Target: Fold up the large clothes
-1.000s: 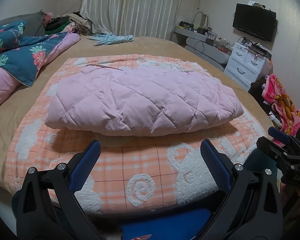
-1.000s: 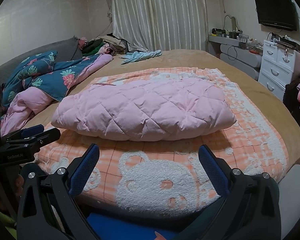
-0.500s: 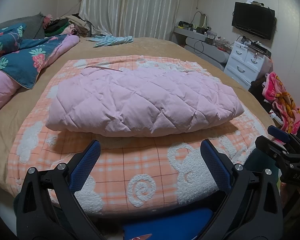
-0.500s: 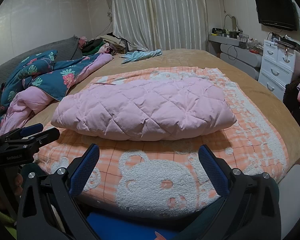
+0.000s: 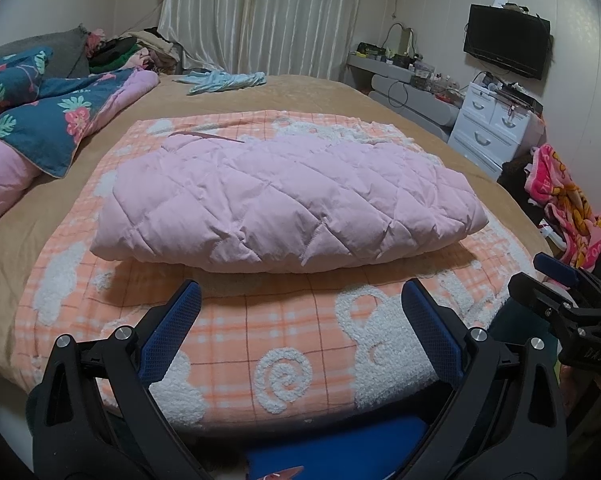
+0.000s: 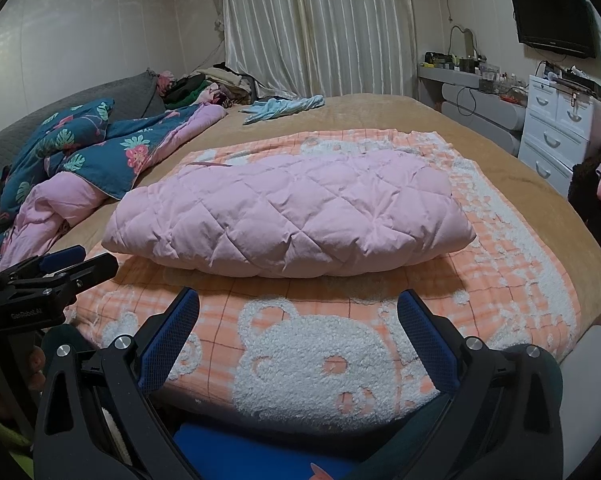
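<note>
Left wrist view. Left gripper [image 5: 300, 308] — jaws spread wide, holding nothing, hovering at the near edge of the bed [image 5: 320, 92]. Pink quilted garment [image 5: 288, 204], folded into a thick bundle, lying across the middle of the orange-and-white bear blanket [image 5: 284, 344], apart from the blue finger pads [image 5: 172, 336]. The blanket is spread on the tan bed cover and reaches the near edge. Floral duvet [image 5: 48, 116] heaped along the left edge; light blue cloth [image 5: 220, 79] near the far edge. White drawer chest [image 5: 496, 128] and wall television [image 5: 506, 42] off the right side. Right gripper [image 5: 572, 304] at the frame's right margin, by the bed's near right corner.

Right wrist view. Right gripper [image 6: 298, 308] — jaws released and empty, likewise at the near edge. Garment [image 6: 292, 220] on the blanket [image 6: 308, 360], touched by neither tool. Left gripper [image 6: 56, 276] at the left margin; from this angle its jaw state cannot be told. Duvet [image 6: 100, 148] on the left edge, curtains [image 6: 320, 28] behind the far edge.
</note>
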A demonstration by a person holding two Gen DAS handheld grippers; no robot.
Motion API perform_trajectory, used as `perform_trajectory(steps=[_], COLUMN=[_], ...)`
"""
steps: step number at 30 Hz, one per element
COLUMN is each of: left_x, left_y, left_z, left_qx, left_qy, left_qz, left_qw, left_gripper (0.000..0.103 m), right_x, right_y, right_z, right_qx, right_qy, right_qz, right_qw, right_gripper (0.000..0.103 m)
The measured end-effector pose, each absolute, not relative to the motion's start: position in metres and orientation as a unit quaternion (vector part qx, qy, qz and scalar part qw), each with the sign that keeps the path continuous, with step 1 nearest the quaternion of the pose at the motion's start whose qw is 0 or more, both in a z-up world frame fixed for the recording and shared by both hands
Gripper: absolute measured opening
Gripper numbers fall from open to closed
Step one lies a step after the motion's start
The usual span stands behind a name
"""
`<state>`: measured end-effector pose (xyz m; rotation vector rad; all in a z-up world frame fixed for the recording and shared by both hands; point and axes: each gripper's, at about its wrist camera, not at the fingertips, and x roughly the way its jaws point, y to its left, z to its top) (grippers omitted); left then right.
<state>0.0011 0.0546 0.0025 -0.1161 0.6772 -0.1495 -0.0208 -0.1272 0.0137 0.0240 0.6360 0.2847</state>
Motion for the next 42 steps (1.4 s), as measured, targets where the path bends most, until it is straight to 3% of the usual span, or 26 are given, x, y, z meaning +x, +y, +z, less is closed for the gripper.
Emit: perform_trajectory(steps=[33,42], left_x=[0.001,0.009], left_y=[0.052,0.058], left_z=[-0.004,-0.013], left_qx=[-0.048,-0.054], left_qy=[0.338,0.358], left_qz=[-0.095,-0.065], left_qw=[0.935,0.93], left_gripper=[0.094,0.094], right_x=[-0.024,-0.024], right_y=[-0.132,-0.174], right_z=[0.017,0.026], right_qx=[0.005,0.039], right_qy=[0.313,0.293], right_qz=[0.125,0.074], right_qw=[0.942,0.952], right_gripper=[0.099,0.099])
